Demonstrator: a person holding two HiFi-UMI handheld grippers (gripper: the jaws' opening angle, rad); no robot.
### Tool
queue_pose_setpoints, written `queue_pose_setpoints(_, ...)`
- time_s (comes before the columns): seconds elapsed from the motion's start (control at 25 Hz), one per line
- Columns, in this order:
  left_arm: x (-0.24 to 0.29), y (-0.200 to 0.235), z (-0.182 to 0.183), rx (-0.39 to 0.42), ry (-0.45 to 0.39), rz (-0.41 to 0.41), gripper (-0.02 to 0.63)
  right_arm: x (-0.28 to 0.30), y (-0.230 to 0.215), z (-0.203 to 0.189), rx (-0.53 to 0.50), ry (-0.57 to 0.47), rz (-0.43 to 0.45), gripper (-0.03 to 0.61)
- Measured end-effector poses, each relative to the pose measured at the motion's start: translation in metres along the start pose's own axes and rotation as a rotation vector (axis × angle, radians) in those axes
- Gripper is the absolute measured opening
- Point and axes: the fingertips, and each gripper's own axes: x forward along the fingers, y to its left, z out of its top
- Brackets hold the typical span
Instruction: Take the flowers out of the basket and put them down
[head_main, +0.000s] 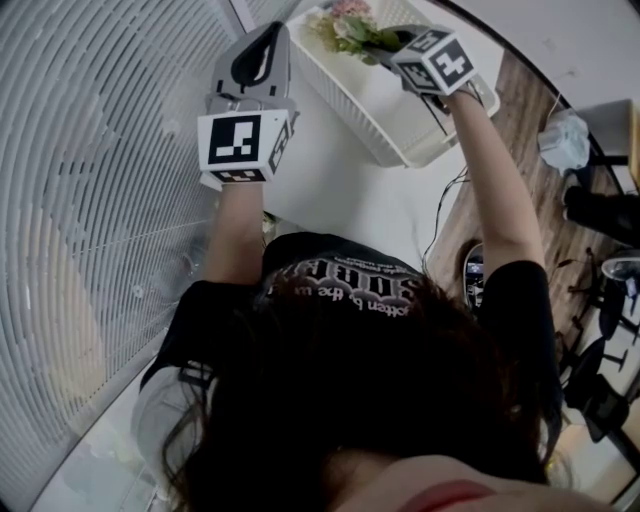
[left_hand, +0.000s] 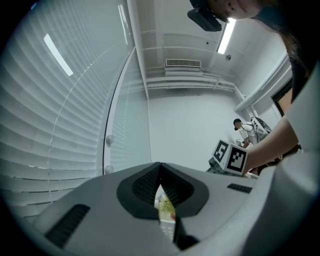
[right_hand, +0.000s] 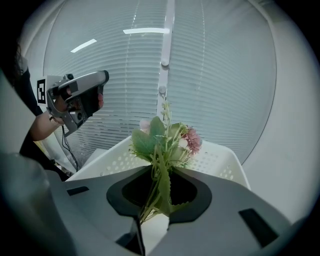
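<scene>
My right gripper (head_main: 388, 47) is shut on the green stems of a small bunch of artificial flowers (head_main: 345, 25) with pink blooms. It holds them above the far end of the white perforated basket (head_main: 385, 120). In the right gripper view the stems run down between the pads and the flowers (right_hand: 165, 142) stand upright over the basket (right_hand: 220, 160), in front of my right gripper (right_hand: 159, 174). My left gripper (head_main: 262, 42) hovers left of the basket, shut on nothing. In its own view my left gripper (left_hand: 160, 171) points at the wall and ceiling, with the right gripper's marker cube (left_hand: 230, 157) to its right.
The basket rests on a white table (head_main: 340, 200). Window blinds (head_main: 90, 200) fill the left side. Right of the table lie a wooden floor (head_main: 520, 130), a cable (head_main: 445, 215) and dark equipment (head_main: 600, 380). A person (left_hand: 245, 132) stands far off.
</scene>
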Motion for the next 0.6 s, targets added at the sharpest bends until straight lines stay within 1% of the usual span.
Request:
queue_pose_setpoints(0.36, -0.003, -0.005, -0.002, 0.0, -0.001, -0.006, 0.003, -0.02, -0.012, 0.018, -0.038, -0.045, -0.041, 0.1)
queue_pose_setpoints(0.6, -0.009, -0.013, -0.006, 0.015, 0.023, -0.008, 0.003, -0.037, -0.009, 0.037, -0.052, -0.098, -0.055, 0.1)
